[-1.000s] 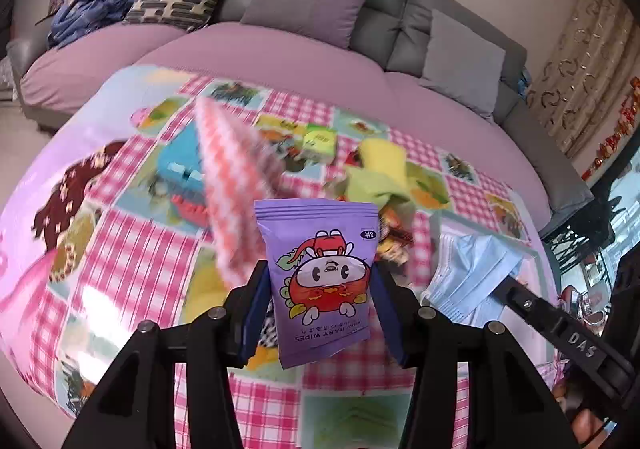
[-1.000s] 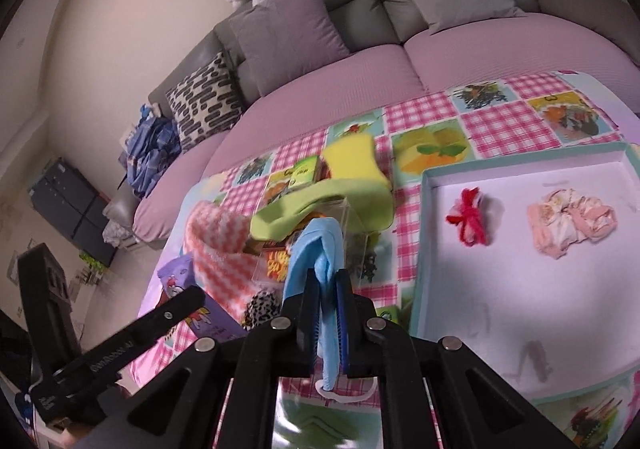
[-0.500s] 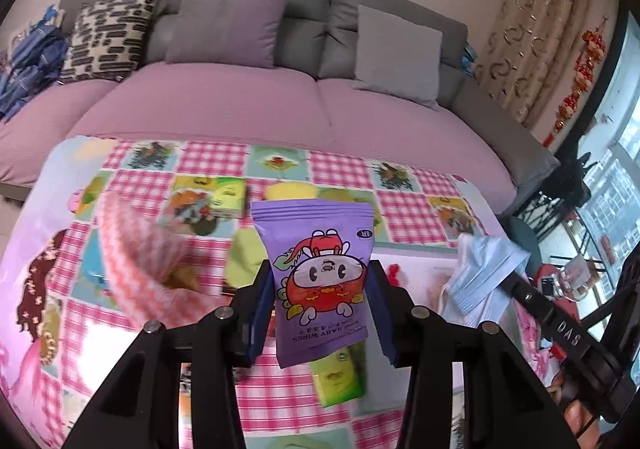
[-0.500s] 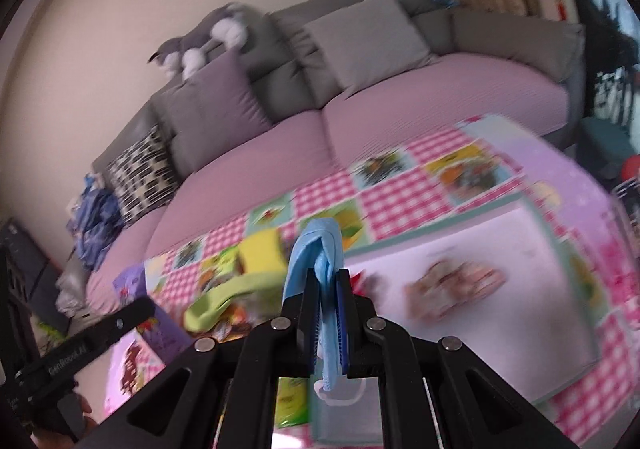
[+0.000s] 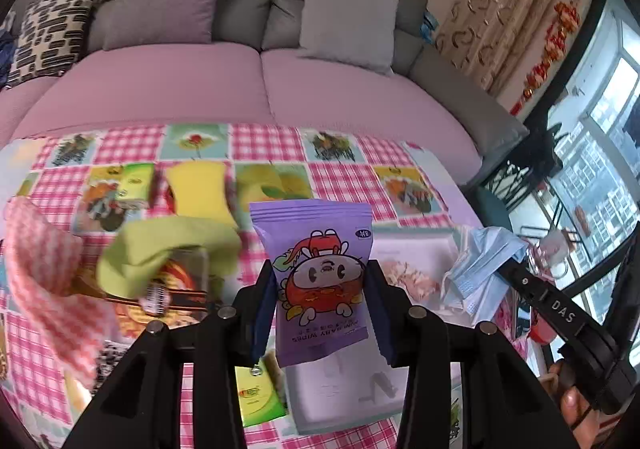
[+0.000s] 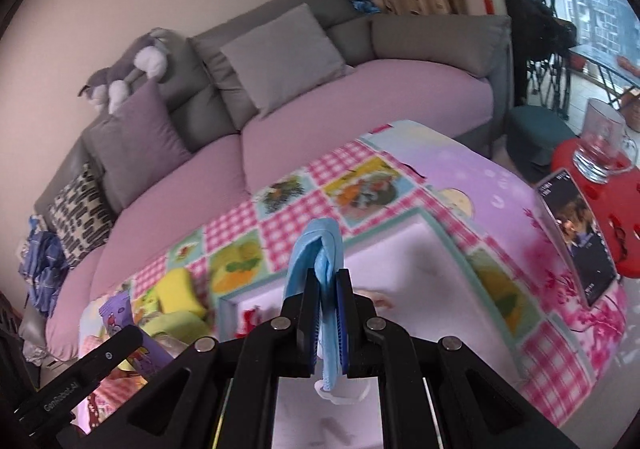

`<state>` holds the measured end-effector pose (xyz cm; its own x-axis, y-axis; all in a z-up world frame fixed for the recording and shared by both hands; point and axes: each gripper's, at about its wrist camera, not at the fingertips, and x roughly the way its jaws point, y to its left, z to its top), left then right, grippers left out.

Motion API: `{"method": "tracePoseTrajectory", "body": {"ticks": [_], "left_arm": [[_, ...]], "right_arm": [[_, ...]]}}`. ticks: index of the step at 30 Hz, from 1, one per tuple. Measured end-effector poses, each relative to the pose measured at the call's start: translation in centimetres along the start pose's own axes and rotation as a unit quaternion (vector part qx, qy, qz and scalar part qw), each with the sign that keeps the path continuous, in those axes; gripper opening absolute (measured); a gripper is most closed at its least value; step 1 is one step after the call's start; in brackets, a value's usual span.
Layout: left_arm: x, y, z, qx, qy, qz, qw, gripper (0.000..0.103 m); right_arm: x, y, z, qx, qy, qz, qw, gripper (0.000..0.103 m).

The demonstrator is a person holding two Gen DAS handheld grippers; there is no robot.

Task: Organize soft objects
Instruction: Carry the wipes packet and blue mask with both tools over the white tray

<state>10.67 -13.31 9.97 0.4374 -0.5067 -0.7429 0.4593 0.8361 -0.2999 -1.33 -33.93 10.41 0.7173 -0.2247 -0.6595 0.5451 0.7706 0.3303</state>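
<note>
The left gripper (image 5: 320, 281) is clamped on a purple baby-wipes pouch (image 5: 318, 281), which stands upright between the two fingers, its cartoon print facing the camera and its top seal uppermost. The pouch is held above the patterned tablecloth (image 5: 264, 145), over the near left corner of the white tray (image 5: 344, 397). The right gripper (image 6: 329, 313) is closed on a folded blue face mask (image 6: 318, 253); the mask projects above the fingertips and a white ear loop (image 6: 344, 397) hangs below them. In the left wrist view the same mask (image 5: 480, 261) appears at the right, above the tray's right side. In the right wrist view the mask is held over the tray (image 6: 436, 237), whose teal rim runs toward the far right corner of the tablecloth. A pale pink scrunchie (image 5: 408, 277) lies inside the tray. On the cloth to the left of the tray sit a yellow sponge (image 5: 198, 189), a lime-green cloth (image 5: 160, 253) and a pink checked cloth (image 5: 44, 269). A small green packet (image 5: 258, 395) lies just beside the tray's near left edge. A sofa (image 6: 360, 105) borders the far edge of the cloth.
</note>
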Motion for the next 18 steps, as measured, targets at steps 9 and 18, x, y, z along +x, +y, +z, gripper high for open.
{"method": "tracePoseTrajectory", "body": {"ticks": [9, 18], "left_arm": [[5.5, -2.4, -2.5, 0.028, 0.053, -0.013, 0.9981, 0.044], [9.7, -1.2, -4.2, 0.018, 0.101, 0.005, 0.9947, 0.044]], "right_arm": [[1.9, -3.4, -1.1, 0.007, 0.033, -0.056, 0.998, 0.008], [6.1, -5.0, -2.6, 0.021, 0.091, -0.064, 0.994, 0.008]]}}
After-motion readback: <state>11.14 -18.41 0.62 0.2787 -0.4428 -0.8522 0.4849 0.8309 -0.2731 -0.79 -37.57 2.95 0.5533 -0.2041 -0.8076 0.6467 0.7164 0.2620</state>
